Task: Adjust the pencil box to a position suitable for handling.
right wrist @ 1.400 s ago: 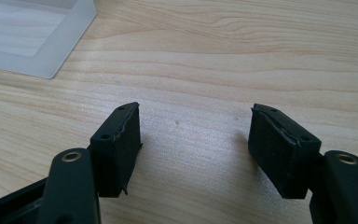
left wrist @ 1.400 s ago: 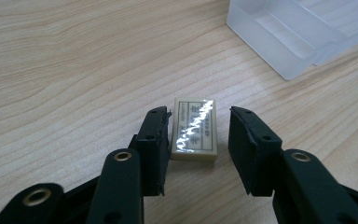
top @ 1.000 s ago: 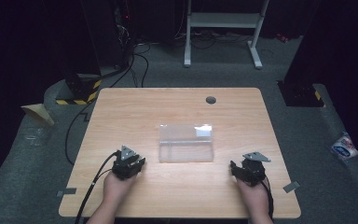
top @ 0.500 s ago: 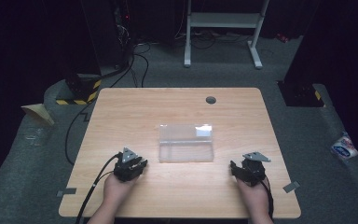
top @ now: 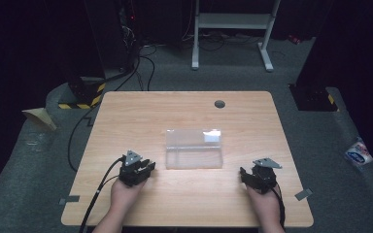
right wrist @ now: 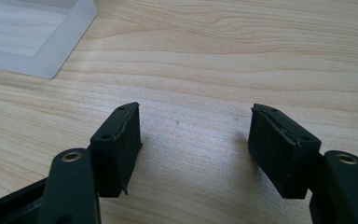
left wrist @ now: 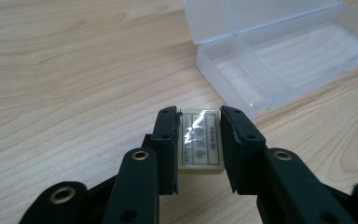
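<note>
A wooden table [top: 141,111] stood over the grey carpet, and a clear plastic box [top: 194,149] lay open at its middle. The left gripper [top: 137,167] sat near the box's left end, its jaws pinched on a small pale eraser [left wrist: 199,140] with a printed label. The right gripper [top: 258,175] rested near the box's right end, jaws spread wide with bare wood between them.

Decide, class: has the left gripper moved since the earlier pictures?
No. The left gripper sits just as near the clear box's near-left corner as before.
</note>
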{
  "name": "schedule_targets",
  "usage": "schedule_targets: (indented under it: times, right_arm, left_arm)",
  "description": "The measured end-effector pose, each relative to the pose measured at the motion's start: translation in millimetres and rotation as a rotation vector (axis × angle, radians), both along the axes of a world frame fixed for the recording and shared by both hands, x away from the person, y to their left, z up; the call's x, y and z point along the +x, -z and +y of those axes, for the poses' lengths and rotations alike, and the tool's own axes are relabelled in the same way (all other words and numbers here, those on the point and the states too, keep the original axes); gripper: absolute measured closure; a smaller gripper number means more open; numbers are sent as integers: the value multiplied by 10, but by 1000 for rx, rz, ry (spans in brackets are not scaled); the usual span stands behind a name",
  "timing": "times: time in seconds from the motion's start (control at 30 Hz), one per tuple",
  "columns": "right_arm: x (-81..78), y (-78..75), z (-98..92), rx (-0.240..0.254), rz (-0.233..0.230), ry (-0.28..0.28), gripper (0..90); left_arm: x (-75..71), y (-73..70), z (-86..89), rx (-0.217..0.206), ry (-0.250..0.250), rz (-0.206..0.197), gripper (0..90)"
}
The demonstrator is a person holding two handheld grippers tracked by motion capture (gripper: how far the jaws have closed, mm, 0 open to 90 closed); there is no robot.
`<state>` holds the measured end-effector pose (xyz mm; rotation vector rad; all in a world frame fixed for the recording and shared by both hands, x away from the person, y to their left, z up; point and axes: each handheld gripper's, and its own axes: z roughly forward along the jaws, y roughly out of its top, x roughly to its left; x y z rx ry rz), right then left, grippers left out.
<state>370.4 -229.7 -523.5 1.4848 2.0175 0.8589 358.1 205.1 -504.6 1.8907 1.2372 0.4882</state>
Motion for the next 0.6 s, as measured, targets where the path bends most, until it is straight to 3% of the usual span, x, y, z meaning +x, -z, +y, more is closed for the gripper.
schedule_targets:
  times: [0.27, 0.6]
  right_arm:
    - [1, 1, -1, -1, -2, -1, 340]
    - [2, 0, 0, -1, -2, -2, 340]
  left_arm:
    - [25, -62, -68, 18, 14, -11, 678]
    - [93, -150, -199, 1, 8, -27, 678]
